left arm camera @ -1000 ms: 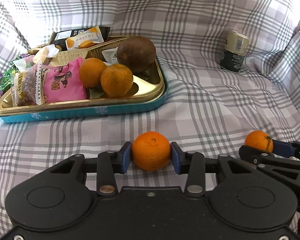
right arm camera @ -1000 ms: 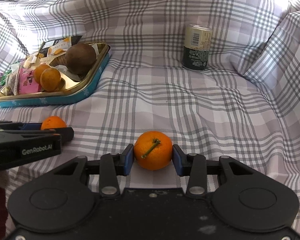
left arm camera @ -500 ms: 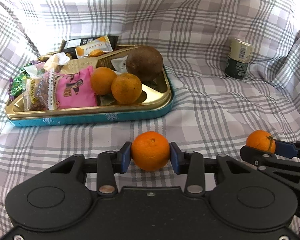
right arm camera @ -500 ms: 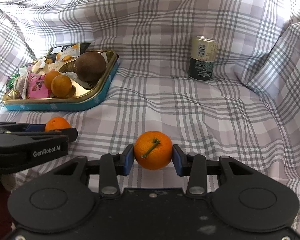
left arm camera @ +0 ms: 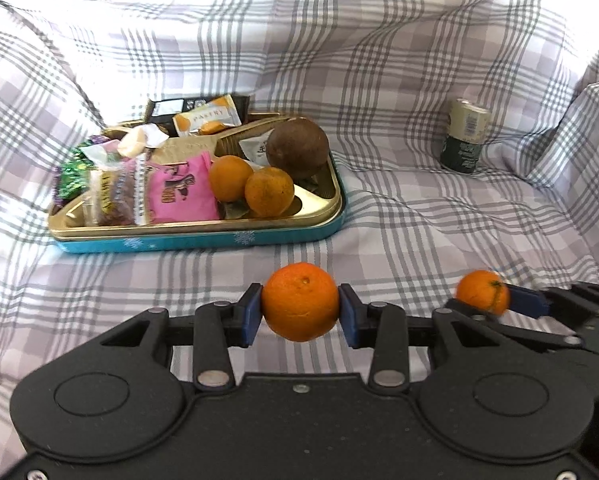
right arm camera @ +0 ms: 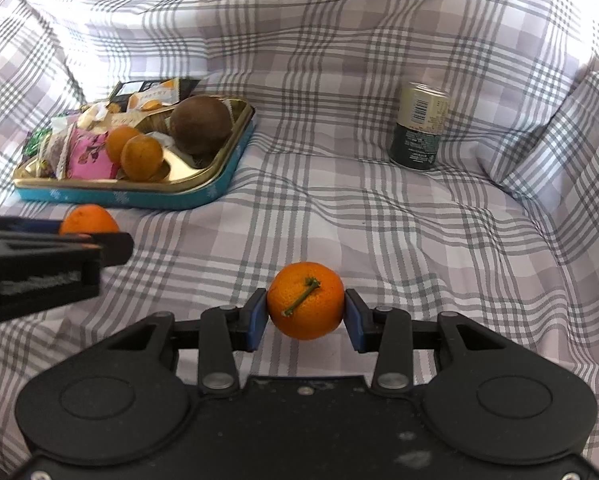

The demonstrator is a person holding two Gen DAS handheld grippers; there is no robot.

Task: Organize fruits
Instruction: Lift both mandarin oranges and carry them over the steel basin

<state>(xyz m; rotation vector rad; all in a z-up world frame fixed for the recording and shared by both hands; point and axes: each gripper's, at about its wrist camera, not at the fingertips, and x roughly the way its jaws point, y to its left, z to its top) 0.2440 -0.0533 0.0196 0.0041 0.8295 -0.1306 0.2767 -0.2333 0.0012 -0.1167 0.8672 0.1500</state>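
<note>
- Our left gripper pinches an orange between its two blue pads, the fruit lifted clear of the checked cloth under it.
- Our right gripper clamps a second orange the same way; this one shows a green stem lying across its front.
- From the left wrist view we see the right gripper low at the right edge with its fruit showing as a small orange ball; from the right wrist view the left gripper comes in at the left edge, blurred, with only the top of its orange visible above the black finger.
- Beyond both grippers we see bare cloth, then a tin tray with a gold inside and a teal wall printed with snowflakes.
- Inside the tray, toward its right end, two oranges sit touching each other, and a round brown fruit rests just behind them.
- To the left of those fruits we see a pink packet and other wrapped snacks; their print is too small for us to read, apart from a pastry pack leaning at the back rim.
- Farthest off, well right of the tray, a can stands upright where the cloth begins to rise, pale on top and dark green below.
</note>
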